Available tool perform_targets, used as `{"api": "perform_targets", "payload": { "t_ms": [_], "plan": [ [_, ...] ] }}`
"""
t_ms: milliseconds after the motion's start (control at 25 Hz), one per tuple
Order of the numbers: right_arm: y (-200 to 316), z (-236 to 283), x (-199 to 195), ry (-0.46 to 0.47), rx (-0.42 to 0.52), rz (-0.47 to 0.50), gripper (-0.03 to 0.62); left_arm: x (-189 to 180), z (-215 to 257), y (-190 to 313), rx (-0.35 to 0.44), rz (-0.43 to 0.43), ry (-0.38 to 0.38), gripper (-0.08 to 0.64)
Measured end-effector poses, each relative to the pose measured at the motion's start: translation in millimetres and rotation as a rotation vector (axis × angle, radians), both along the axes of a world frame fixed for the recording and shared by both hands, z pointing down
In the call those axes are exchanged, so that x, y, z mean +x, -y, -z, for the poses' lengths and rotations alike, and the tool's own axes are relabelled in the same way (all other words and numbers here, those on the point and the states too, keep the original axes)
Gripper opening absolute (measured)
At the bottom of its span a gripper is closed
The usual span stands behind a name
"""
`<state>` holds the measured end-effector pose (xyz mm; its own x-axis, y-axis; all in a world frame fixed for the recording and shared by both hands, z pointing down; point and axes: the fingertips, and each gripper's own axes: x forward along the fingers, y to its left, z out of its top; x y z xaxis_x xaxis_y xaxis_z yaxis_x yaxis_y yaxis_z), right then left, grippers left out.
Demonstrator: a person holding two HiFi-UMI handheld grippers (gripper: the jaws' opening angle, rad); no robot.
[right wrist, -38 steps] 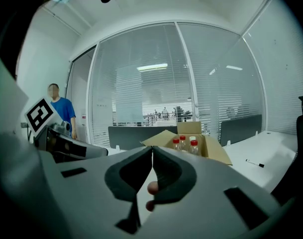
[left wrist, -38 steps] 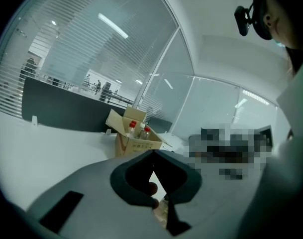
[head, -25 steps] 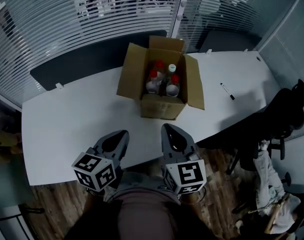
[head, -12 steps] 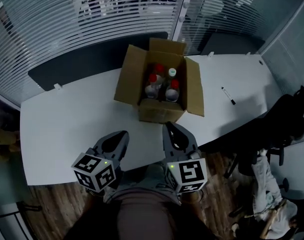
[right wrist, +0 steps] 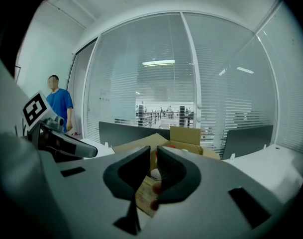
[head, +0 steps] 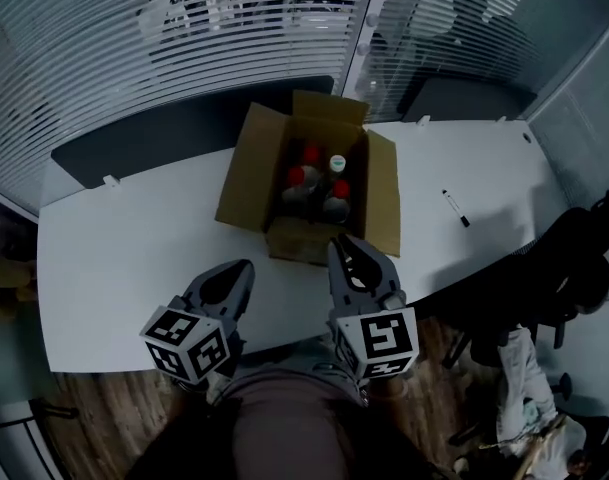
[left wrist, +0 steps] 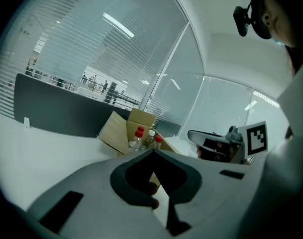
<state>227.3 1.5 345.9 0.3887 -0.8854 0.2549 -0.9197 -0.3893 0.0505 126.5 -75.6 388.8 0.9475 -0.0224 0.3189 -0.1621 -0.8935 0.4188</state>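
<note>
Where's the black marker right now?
In the head view, the black marker lies on the white table, right of the open cardboard box, apart from it.

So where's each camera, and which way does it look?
Head view: on the person's head, facing steeply down at the table, the box, the left hand-held gripper and the right hand-held gripper.
Left gripper view: on the left hand-held gripper, facing along its shut jaws to the box; the right one shows.
Right gripper view: likewise, jaws slightly apart, the left one at its left.
All share the box.
</note>
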Motion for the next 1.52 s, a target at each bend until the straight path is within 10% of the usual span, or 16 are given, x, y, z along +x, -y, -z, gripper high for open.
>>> {"api": "perform_targets", "payload": {
  "t_ms": [1520],
  "plan": [
    [70, -102, 131, 0.115, -0.472, 0.112, 0.176, 48, -21, 52, -0.015, 0.173, 0.087, 0.008]
  ]
}}
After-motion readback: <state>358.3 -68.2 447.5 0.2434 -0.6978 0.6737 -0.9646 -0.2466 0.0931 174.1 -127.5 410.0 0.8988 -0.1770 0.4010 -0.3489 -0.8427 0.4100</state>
